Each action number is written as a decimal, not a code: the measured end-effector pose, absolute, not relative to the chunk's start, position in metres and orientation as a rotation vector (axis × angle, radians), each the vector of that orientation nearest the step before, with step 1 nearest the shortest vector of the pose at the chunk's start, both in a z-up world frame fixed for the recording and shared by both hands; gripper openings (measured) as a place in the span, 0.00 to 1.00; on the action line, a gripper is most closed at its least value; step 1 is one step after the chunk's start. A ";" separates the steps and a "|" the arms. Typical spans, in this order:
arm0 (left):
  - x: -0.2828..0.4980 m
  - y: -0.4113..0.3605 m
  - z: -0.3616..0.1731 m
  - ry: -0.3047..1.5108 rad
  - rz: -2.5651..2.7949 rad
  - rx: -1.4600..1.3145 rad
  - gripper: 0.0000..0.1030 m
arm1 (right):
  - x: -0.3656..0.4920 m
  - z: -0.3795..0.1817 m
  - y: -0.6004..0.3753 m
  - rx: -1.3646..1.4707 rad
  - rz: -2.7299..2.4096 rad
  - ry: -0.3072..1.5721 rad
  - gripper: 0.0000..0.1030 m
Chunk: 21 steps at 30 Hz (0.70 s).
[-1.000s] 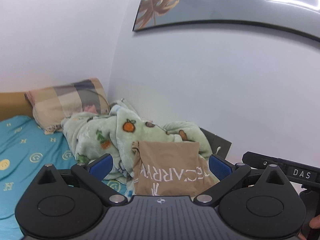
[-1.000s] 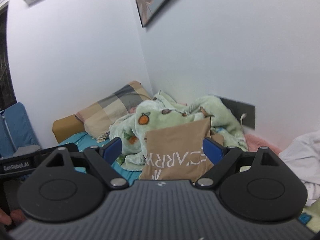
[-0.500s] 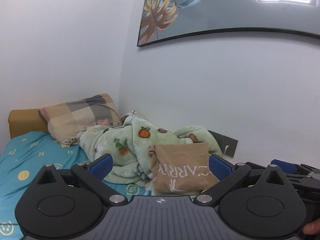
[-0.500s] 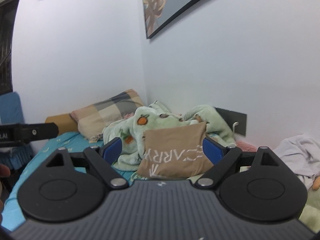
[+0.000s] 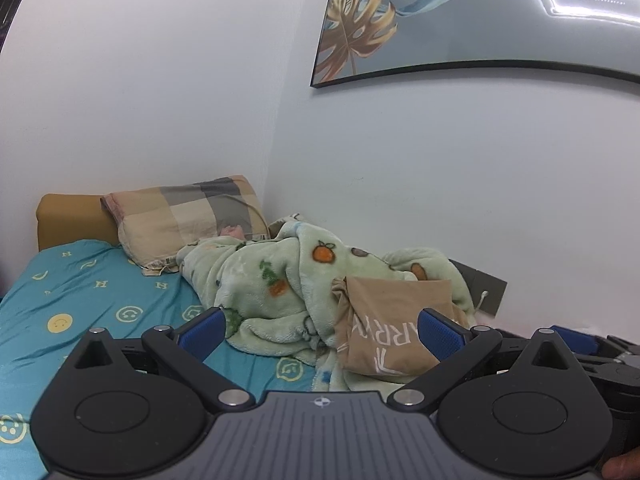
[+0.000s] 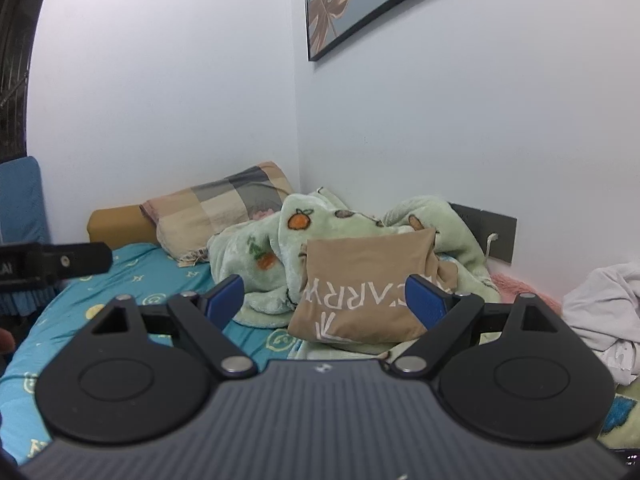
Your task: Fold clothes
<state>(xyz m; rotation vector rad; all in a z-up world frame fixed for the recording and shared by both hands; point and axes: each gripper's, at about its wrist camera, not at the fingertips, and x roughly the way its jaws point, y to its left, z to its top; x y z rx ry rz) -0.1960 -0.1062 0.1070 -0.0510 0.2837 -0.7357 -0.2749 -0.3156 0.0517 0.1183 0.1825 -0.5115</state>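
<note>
Resting folded, tan shirt (image 6: 362, 280) leans on blanket (image 6: 276, 236) at bed's (image 5: 80, 300) far wall side. Left gripper (image 5: 320, 330) and right gripper (image 6: 325, 300) spread, empty, hanging near. Fold looks done; next probably white garment (image 6: 600, 312), far right.
</note>
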 end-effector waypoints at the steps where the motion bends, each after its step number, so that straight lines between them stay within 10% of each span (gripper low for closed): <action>1: -0.195 -0.106 0.107 0.281 -0.731 -0.048 1.00 | -0.274 0.052 -0.315 0.116 -0.511 0.181 0.87; 21: -0.199 -0.098 0.113 0.267 -0.714 -0.040 1.00 | -0.273 0.059 -0.310 0.103 -0.499 0.168 0.87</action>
